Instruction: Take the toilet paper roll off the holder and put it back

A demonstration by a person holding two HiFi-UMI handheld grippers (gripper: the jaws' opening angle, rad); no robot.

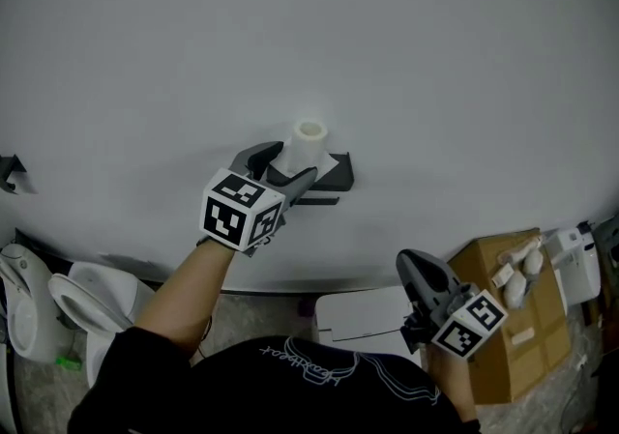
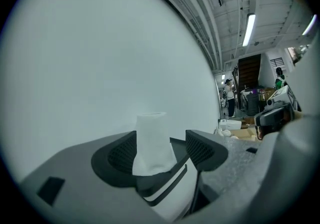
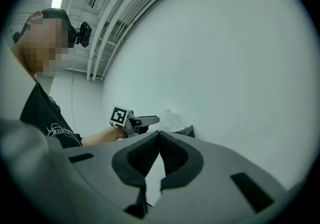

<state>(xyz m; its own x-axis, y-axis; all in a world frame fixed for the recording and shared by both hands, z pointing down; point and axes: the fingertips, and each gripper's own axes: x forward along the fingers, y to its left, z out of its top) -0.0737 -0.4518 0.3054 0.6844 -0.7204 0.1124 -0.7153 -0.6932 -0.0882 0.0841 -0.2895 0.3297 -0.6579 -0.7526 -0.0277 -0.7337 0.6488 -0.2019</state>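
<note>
I read no words anywhere; the script print on the black shirt (image 1: 319,364) is too blurred for me.

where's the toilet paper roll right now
In the head view the toilet paper roll stands upright at centre against the white wall, on the dark holder, between the open jaws of the left tongs.

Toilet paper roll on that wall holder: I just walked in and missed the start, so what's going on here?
A person holds a gripper in each hand. The left gripper is at the toilet paper roll, which stands upright on the black wall holder. Its fingers sit either side of the roll, apart, with a gap on one side. The right gripper hangs low, away from the wall, shut and empty.
</note>
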